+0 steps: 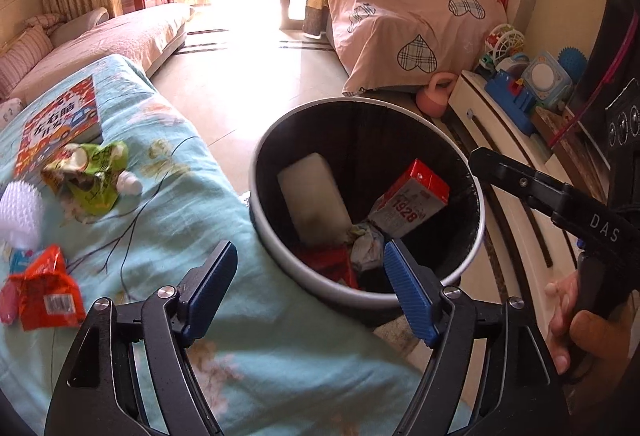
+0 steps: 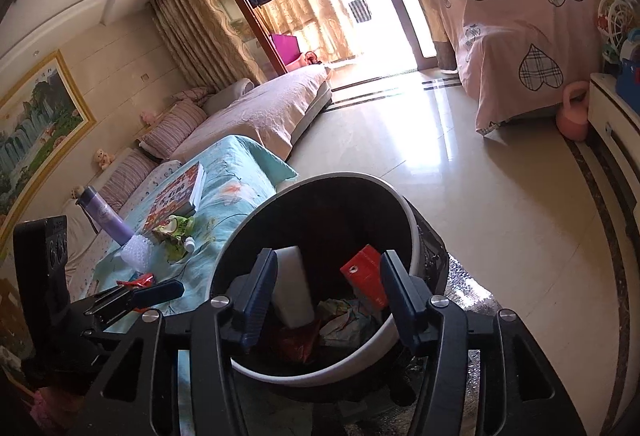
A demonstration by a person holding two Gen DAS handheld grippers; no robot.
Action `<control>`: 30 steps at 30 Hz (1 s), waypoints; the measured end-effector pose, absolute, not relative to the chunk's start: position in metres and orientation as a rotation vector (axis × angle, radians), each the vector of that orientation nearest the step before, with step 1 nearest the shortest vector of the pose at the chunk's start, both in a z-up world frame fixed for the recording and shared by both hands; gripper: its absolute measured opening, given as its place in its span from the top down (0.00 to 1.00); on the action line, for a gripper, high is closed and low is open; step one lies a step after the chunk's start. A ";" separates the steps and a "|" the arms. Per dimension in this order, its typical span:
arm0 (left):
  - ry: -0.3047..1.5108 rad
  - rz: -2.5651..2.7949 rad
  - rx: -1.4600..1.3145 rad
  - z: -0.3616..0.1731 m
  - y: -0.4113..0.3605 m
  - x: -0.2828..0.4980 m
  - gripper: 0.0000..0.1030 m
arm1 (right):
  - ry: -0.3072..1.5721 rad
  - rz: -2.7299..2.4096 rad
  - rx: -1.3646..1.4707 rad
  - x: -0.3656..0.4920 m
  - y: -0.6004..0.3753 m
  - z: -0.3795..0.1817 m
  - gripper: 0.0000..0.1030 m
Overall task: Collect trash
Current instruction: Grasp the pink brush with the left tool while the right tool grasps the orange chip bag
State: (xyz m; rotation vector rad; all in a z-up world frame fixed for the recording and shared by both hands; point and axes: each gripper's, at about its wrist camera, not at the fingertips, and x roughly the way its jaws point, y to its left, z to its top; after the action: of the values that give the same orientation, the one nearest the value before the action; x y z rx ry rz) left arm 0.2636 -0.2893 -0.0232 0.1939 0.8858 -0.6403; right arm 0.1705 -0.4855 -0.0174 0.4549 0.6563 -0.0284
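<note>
1. Left wrist view: left gripper (image 1: 310, 290) has its jaws spread and holds nothing, over the bin's (image 1: 478, 196) near rim.
2. Right gripper (image 2: 326, 300) likewise, above the bin.
3. Binned: red carton (image 1: 412, 198), white block (image 1: 314, 196).
4. Left on the bench (image 1: 240, 316): green pouch (image 1: 90, 174), red wrapper (image 1: 46, 288).

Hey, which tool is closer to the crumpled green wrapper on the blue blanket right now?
Left. The left tool is open over the blanket's edge, with the green wrapper ahead to its left. The right tool is open above the trash bin, farther from the wrapper.
</note>
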 end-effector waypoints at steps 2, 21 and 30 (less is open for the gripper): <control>0.884 -0.631 0.173 -0.024 -0.276 0.257 0.24 | 0.649 -0.019 0.457 0.166 -0.480 -0.015 0.41; 0.893 -0.340 -0.033 -0.044 -0.078 0.224 0.24 | 0.739 0.229 0.387 0.166 -0.340 -0.028 0.15; 0.894 -0.273 -0.046 -0.049 -0.026 0.228 0.24 | 0.785 0.319 0.330 0.185 -0.285 -0.033 0.15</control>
State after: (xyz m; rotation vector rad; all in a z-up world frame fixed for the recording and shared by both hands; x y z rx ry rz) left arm 0.2279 -0.0262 -0.0492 -0.0458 0.8941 -0.2735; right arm 0.1845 -0.2848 -0.0330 0.3297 0.7847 0.3187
